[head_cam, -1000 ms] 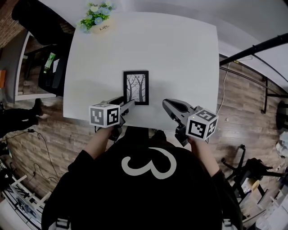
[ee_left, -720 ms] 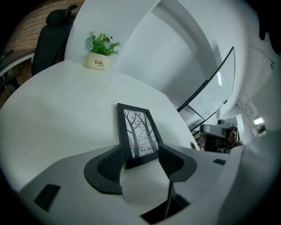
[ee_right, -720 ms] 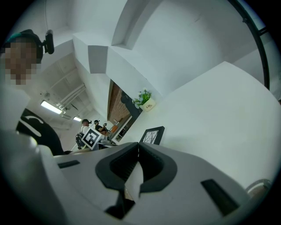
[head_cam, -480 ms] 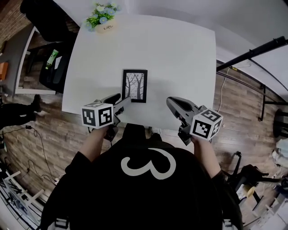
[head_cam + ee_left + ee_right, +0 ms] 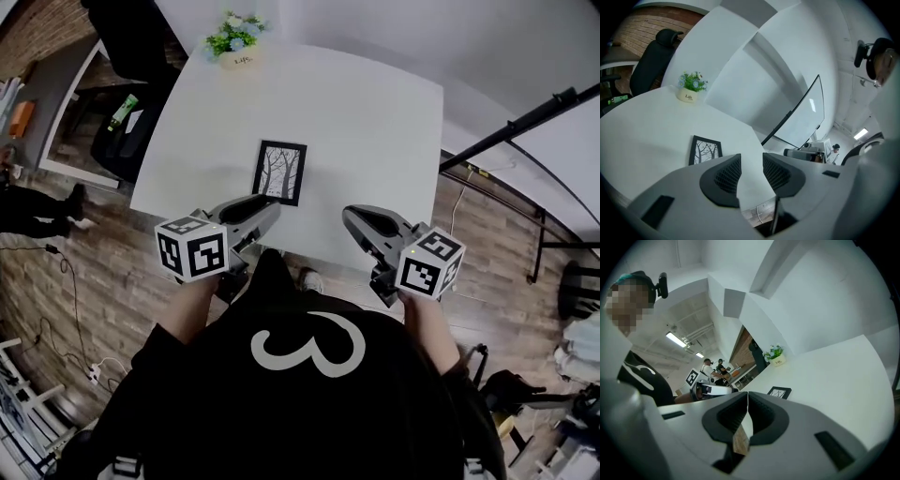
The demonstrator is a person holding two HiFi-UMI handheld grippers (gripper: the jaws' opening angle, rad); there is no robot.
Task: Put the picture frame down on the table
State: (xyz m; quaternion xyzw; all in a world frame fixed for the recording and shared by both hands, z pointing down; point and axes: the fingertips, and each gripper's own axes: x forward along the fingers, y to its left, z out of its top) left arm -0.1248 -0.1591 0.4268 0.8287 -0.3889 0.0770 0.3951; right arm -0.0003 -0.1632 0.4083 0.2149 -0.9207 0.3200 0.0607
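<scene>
Left claw (image 5: 266, 208) higher, mid-closing, empty

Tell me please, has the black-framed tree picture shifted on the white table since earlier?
No; the black-framed picture keeps its spot near the white table's front edge.

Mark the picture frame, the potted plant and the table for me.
picture frame (image 5: 281, 172): head view, centre of the tree print.
potted plant (image 5: 242, 61): head view, on its white pot.
table (image 5: 375, 141): head view, bare top right of the frame.
</scene>
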